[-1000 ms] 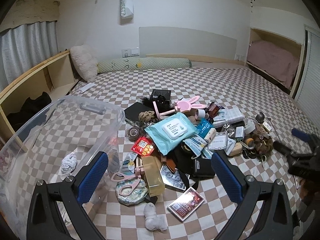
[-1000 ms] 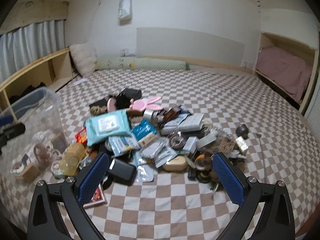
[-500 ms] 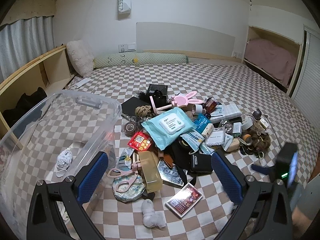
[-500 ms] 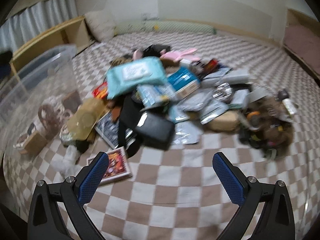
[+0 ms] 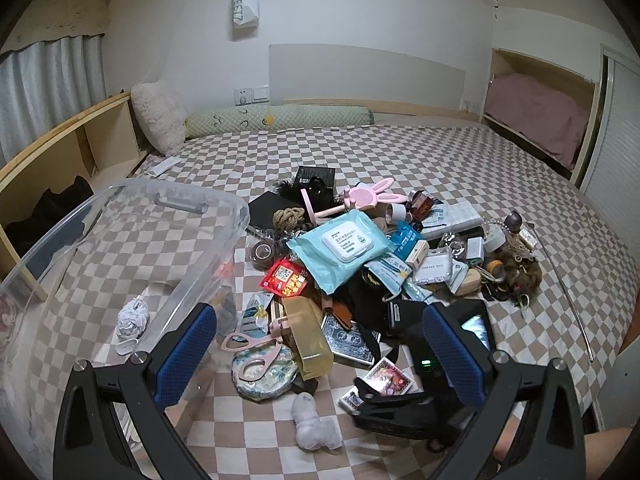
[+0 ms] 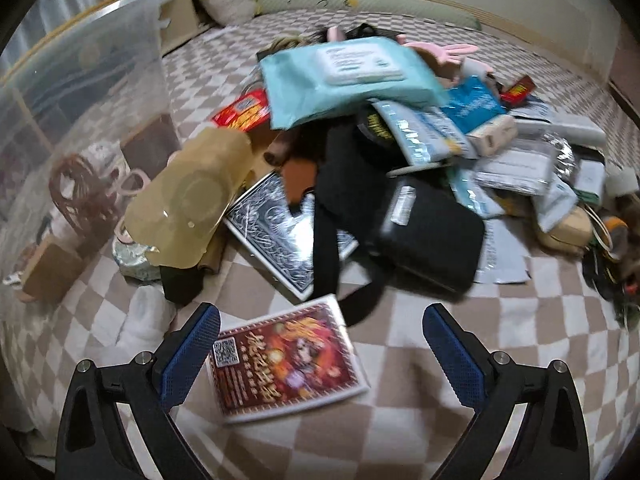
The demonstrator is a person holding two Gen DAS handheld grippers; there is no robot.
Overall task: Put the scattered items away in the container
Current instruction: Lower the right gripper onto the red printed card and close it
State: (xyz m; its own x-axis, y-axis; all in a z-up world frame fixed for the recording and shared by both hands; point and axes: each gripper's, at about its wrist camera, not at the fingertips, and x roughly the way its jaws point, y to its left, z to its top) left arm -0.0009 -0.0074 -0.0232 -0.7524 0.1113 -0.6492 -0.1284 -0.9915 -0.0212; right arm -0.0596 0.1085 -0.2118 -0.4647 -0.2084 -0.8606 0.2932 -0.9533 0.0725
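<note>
1. Left wrist view: the left gripper [image 5: 320, 348] hangs above the near edge of the pile, fingers spread wide, nothing between them.
2. A clear plastic bin [image 5: 120, 240] stands on the checked bedspread [image 5: 420, 152] to the left, just beside the pile. A crumpled white wad [image 5: 132, 316] lies on its floor.
3. The pile sits mid-bed: a teal wipes pack [image 5: 344, 246] on top, a pink bunny-eared thing [image 5: 372, 196] behind it, a red packet [image 5: 286, 278] to its left.
4. Nearer: pink scissors [image 5: 252, 350] lie on a round patterned tin [image 5: 266, 372], an amber box [image 5: 308, 332] leans beside them, and a white sock [image 5: 314, 428] lies apart at the front.
5. The right gripper [image 5: 404, 404] shows low in this view as a dark frame with a lit screen, just over a red card pack [image 5: 390, 374].
6. Right wrist view: the right gripper [image 6: 320, 348] is low over the bedspread, fingers spread wide and holding nothing. The picture is blurred.
7. The red card pack [image 6: 284, 356] lies flat between the fingertips, nearer the left one; contact cannot be told.
8. Beyond it: a silver-patterned card box [image 6: 280, 232], a black pouch [image 6: 432, 232] with a strap, the amber box [image 6: 192, 200].
9. The bin [image 6: 80, 80] stands at left, some things inside, unclear through the wall.
</note>
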